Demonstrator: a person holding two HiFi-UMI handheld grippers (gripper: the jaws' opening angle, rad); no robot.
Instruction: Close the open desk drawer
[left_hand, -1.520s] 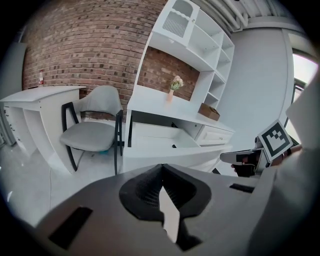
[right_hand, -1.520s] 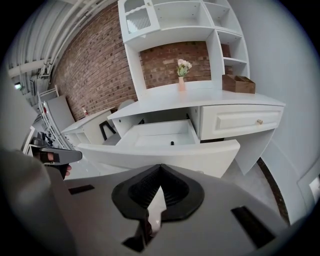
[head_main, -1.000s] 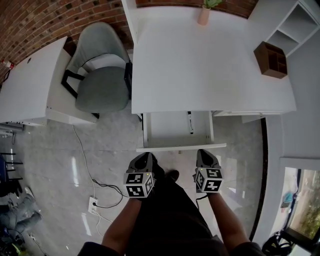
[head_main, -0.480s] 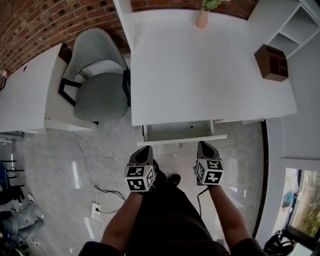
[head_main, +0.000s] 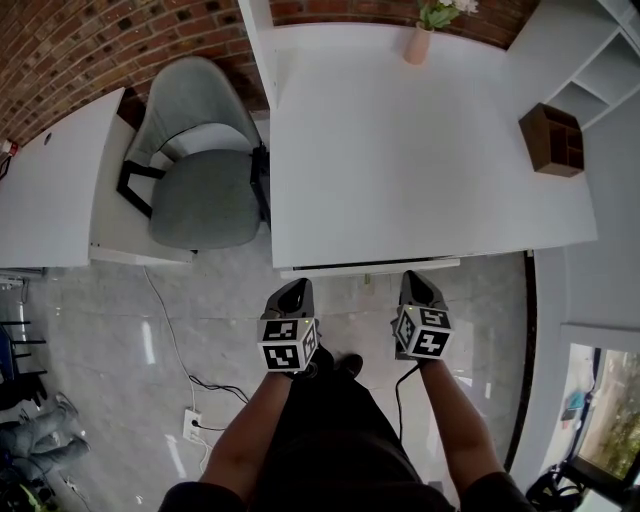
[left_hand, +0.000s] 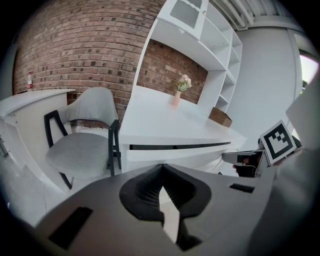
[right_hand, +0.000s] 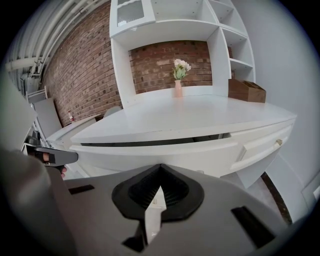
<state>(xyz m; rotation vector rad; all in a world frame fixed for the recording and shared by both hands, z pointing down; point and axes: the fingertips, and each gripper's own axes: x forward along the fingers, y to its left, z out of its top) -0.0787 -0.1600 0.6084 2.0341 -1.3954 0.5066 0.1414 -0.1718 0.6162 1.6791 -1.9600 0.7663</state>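
The drawer (head_main: 370, 266) sits almost fully under the white table (head_main: 400, 150), only its front strip showing along the near edge. The left gripper (head_main: 295, 288) and right gripper (head_main: 415, 278), both with jaws pressed together and empty, point at that front from just before it, a grey chair (head_main: 200, 190) standing to the left

Lighting bright, even and diffuse throughout. Glossy floor (head_main: 150, 345) shows pale glare streaks at left. A thin dark shadow line runs above the drawer (right_hand: 165, 155) front. Both gripper views bulge strongly, with black corners; nearest foreground soft, far shelves (right_hand: 220, 30) sharp.
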